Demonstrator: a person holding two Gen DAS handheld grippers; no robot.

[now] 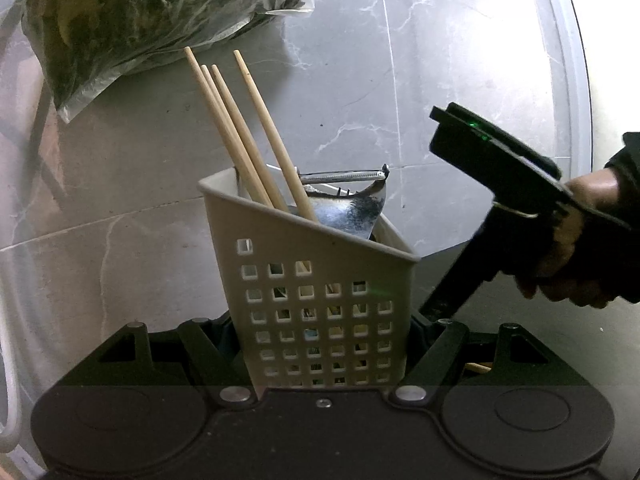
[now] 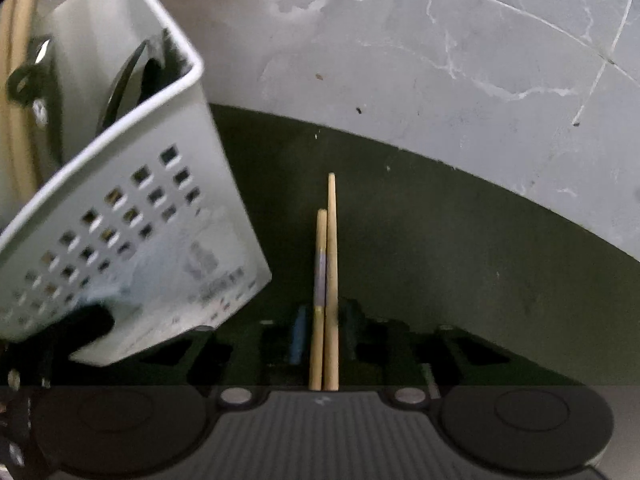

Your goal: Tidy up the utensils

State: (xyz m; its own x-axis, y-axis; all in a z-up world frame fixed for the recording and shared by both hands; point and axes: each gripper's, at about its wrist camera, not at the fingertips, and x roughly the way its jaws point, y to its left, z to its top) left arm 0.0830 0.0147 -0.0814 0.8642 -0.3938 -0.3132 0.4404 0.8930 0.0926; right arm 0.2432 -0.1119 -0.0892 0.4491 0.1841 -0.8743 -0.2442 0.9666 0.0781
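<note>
Left gripper (image 1: 324,320) clamps the basket (image 1: 320,304) steady; right gripper (image 2: 325,332), jaws w/ two chopsticks (image 2: 326,280) between, grip unclear — confirm hold, then drop tips-first beside the others.

The left gripper (image 1: 324,344) is clamping the lower part of a white perforated utensil caddy (image 1: 320,292), its jaws pressing on both sides and holding it tilted. Four wooden chopsticks (image 1: 248,136) are leaning out of the caddy's tall side, fanning up and to the left. Beside them a metal spatula blade (image 1: 352,208) and a peeler (image 1: 344,177) are poking above the rim. At the right, a hand (image 1: 576,248) is gripping the right gripper (image 1: 440,304), whose dark body is angling down towards the caddy's right side. Beyond the caddy, a clear plastic bag of leafy greens (image 1: 140,12) is lying on the grey marble floor (image 1: 460,60).
</note>
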